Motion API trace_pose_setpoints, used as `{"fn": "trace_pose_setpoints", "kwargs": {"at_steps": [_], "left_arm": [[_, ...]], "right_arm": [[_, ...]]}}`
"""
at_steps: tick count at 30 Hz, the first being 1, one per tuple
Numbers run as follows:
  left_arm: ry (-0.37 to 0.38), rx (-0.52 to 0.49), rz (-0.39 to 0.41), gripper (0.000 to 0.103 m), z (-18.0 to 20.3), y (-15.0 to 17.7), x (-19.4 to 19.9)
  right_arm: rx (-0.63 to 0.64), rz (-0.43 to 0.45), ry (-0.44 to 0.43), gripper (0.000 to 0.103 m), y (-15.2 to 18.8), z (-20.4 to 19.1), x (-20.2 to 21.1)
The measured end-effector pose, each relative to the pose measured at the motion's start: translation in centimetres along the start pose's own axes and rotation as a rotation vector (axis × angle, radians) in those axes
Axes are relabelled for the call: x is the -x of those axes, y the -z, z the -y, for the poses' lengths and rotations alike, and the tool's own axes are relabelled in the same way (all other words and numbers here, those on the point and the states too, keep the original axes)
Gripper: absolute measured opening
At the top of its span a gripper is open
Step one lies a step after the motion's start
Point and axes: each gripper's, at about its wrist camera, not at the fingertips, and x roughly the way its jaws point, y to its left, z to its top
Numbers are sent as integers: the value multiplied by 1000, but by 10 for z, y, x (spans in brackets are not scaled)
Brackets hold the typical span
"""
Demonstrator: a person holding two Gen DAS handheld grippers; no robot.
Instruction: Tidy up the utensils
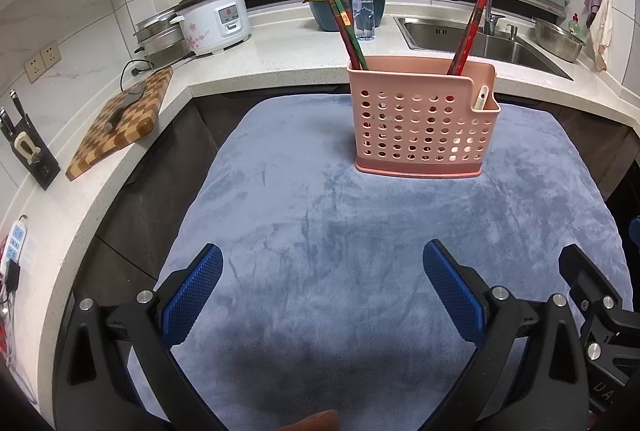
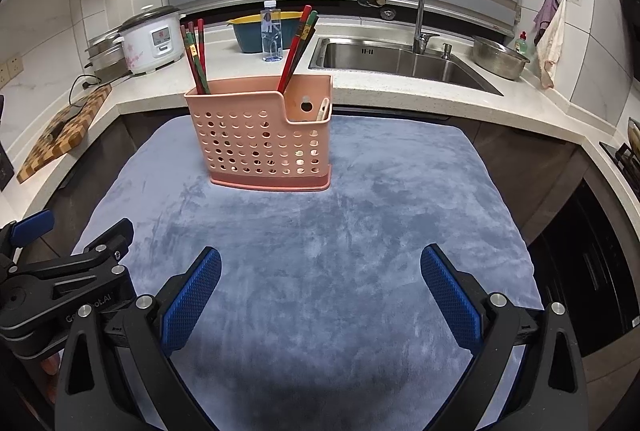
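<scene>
Both claws empty, jaws spread wide: left claw [image 1: 322, 273] and right claw [image 2: 320, 275] hover low over the near end of the grey cloth [image 1: 360, 231] on the surface, side by side. Pink holder [image 1: 424, 119] stands upright at the far end, chopsticks [image 1: 346, 27] leaning in both back corners, probably a spoon handle [image 1: 481, 97] in the small front pocket. No loose utensils visible, so sorting looks finished.

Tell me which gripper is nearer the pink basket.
About even; I cannot tell. The left gripper sits back from the basket, which is ahead to its right; the right gripper has it ahead-left.
</scene>
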Motion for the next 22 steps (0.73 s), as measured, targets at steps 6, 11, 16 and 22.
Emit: {"fn": "trace_pose_setpoints", "kwargs": {"at_steps": [6, 11, 16, 22], "left_arm": [[-6, 9, 0, 96, -2, -1, -1], [-7, 9, -4, 96, -3, -1, -2], [3, 7, -7, 96, -4, -3, -1], [12, 7, -1, 96, -5, -4, -1]], "right_arm": [[-2, 0, 2, 96, 0, -1, 0], [-4, 0, 3, 96, -1, 0, -1], [-5, 2, 8, 96, -3, 0, -1], [-5, 2, 7, 96, -4, 1, -2]]}}
